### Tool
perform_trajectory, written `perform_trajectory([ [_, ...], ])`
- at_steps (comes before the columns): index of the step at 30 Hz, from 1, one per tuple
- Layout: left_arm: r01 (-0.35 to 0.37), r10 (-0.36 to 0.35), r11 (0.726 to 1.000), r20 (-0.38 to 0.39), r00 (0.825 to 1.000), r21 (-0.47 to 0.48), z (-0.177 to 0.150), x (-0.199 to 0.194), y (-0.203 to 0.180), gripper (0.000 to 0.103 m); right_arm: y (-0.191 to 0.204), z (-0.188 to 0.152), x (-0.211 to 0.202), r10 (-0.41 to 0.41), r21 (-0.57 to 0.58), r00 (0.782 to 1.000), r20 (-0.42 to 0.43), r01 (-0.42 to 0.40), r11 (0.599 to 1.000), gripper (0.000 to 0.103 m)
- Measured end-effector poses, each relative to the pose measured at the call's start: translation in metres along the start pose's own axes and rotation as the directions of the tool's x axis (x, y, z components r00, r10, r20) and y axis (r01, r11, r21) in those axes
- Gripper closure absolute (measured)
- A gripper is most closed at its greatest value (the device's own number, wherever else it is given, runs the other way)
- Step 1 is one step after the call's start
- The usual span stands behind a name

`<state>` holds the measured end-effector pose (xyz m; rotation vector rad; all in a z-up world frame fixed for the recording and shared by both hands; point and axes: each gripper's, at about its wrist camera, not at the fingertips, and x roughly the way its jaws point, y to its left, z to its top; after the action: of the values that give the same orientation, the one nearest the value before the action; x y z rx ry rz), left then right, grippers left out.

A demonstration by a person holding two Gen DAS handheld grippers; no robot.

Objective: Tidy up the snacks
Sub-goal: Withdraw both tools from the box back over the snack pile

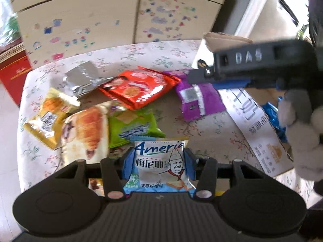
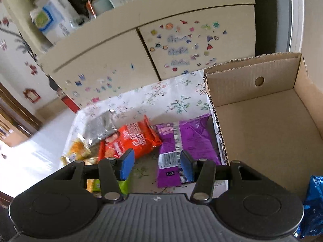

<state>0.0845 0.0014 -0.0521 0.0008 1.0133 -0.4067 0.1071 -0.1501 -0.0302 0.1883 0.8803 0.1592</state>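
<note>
My left gripper is shut on a white and blue snack packet and holds it above the table. Loose snacks lie on the flowered tablecloth: an orange packet, a purple packet, a green packet, a croissant packet, a yellow packet and a silver packet. My right gripper is open and empty above the purple packet and orange packet. It shows at the upper right of the left wrist view. A cardboard box stands at the right.
A blue foil packet lies in the box's near corner. A cream cabinet with stickers stands behind the table. A red box sits on the floor at the left. The table's left edge drops to a pale floor.
</note>
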Motion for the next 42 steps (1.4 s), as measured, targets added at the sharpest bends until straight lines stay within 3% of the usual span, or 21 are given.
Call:
perform_trajectory([
  [9,-0.002,0.002,0.998,0.009,1.000,-0.070,0.001,-0.007,0.017,0.054,0.017,-0.003,0.031,-0.123,-0.108,0.992,-0.017,0.121,0.987,0.045],
  [16,0.003,-0.003,0.996,0.001,1.000,-0.086,0.001,-0.010,0.022,0.054,0.027,0.001,0.046,-0.170,-0.178,0.985,0.006,0.168,0.970,0.034],
  [19,0.006,-0.006,0.996,0.003,1.000,-0.094,0.002,-0.012,0.024,0.055,0.029,-0.001,0.045,-0.140,-0.198,0.990,-0.010,0.135,0.971,0.034],
  [23,0.012,-0.012,0.993,-0.002,1.000,-0.114,0.002,-0.012,0.026,0.055,0.024,-0.003,0.046,0.009,-0.120,0.991,-0.137,-0.026,0.992,0.035],
  [29,0.013,-0.011,0.991,0.010,1.000,-0.136,0.004,-0.016,0.029,0.055,0.020,0.000,0.034,-0.021,-0.103,0.996,-0.088,0.012,0.995,0.035],
  [42,0.024,-0.023,0.992,0.011,1.000,-0.127,0.002,-0.024,0.034,0.053,0.024,-0.008,0.036,0.046,-0.044,0.988,-0.151,-0.053,0.998,0.035],
])
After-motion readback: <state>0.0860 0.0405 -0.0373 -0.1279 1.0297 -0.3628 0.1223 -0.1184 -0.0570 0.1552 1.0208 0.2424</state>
